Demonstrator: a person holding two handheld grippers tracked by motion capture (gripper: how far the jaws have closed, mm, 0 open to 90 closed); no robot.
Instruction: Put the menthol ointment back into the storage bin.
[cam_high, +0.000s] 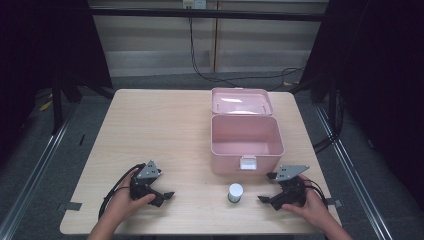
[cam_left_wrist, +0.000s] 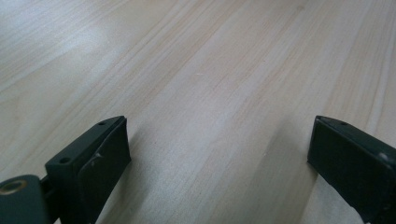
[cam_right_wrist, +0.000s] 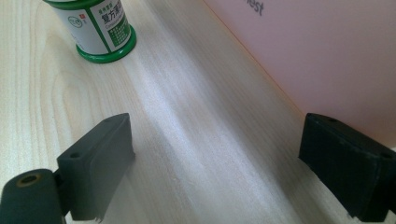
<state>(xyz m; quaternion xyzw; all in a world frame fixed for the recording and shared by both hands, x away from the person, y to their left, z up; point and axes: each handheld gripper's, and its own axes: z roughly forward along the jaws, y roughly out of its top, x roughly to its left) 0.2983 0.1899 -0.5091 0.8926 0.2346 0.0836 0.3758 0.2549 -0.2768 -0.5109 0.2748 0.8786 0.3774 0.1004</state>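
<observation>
A pink box (cam_high: 246, 142) stands open at the middle right of the wooden table (cam_high: 165, 130), its lid (cam_high: 241, 101) tipped back. In front of it stands a small white jar with a green base (cam_high: 235, 192), upright; the right gripper view has it at top left (cam_right_wrist: 100, 30). My right gripper (cam_high: 265, 192) rests on the table just right of the jar, jaws wide apart with nothing between them (cam_right_wrist: 215, 163). The box's pink wall (cam_right_wrist: 322, 60) lies to its right. My left gripper (cam_high: 167, 194) rests near the front left, open over bare wood (cam_left_wrist: 219, 161).
The table's front edge runs just below both hands. Cables trail from each gripper. Metal rails flank the table on the floor, and dark curtains hang at both sides. Bare tabletop stretches between the left gripper and the box.
</observation>
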